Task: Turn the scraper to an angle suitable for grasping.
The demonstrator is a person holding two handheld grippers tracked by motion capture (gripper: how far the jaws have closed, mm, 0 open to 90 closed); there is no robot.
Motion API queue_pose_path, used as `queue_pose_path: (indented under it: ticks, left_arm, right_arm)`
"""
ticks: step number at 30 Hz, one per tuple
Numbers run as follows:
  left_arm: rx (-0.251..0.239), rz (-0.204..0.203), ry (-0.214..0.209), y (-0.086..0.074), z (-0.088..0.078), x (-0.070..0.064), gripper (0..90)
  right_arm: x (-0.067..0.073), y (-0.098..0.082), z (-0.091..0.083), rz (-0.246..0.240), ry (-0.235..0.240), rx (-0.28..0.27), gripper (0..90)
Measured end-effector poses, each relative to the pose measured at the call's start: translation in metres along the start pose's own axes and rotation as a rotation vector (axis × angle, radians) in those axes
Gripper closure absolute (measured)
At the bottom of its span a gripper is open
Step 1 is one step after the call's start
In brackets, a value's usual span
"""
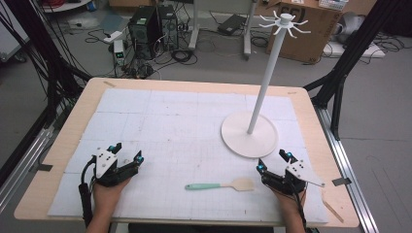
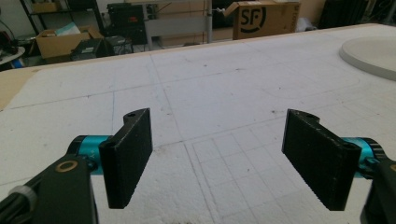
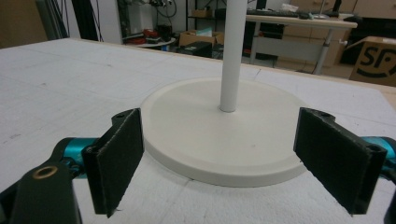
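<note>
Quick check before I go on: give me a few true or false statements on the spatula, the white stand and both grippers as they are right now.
1. The spatula lies flat on the mat, between the two grippers. True.
2. The left gripper is shut on the spatula. False: its jaws stand open with nothing between them.
3. The right gripper is open, facing the white stand. True.
4. The spatula hangs from a hook at the stand's top. False: it lies on the mat.
5. The stand has tipped over. False: it stands upright.
</note>
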State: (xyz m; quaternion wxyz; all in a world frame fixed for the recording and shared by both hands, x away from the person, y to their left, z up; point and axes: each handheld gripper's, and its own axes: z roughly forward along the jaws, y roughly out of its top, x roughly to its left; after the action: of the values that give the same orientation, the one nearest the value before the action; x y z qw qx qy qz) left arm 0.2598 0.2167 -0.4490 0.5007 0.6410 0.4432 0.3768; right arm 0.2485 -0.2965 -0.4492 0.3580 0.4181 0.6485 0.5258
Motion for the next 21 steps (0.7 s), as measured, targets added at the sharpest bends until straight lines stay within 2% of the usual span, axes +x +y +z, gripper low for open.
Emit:
queue_pose_path:
  ticks: [2, 5, 9, 21]
  left_arm:
    - [-0.017, 0.002, 0.001, -0.0006, -0.0016, -0.0003, 25.7]
    - [-0.027, 0.006, -0.010, -0.0008, -0.0024, -0.0001, 25.1]
    - [-0.022, 0.000, -0.007, -0.0007, -0.0021, 0.0002, 24.8]
    - [-0.004, -0.006, 0.000, -0.0002, -0.0003, 0.0008, 26.1]
  right_arm:
    - [0.0007, -0.0003, -0.0009, -0.012, -0.002, -0.011, 15.7]
    - [0.0001, -0.0004, -0.0013, 0.003, 0.002, -0.008, 15.8]
    - [-0.0013, -0.0003, -0.0010, 0.015, 0.004, -0.009, 15.8]
    - [-0.0011, -0.0003, -0.0012, 0.011, -0.003, -0.011, 15.8]
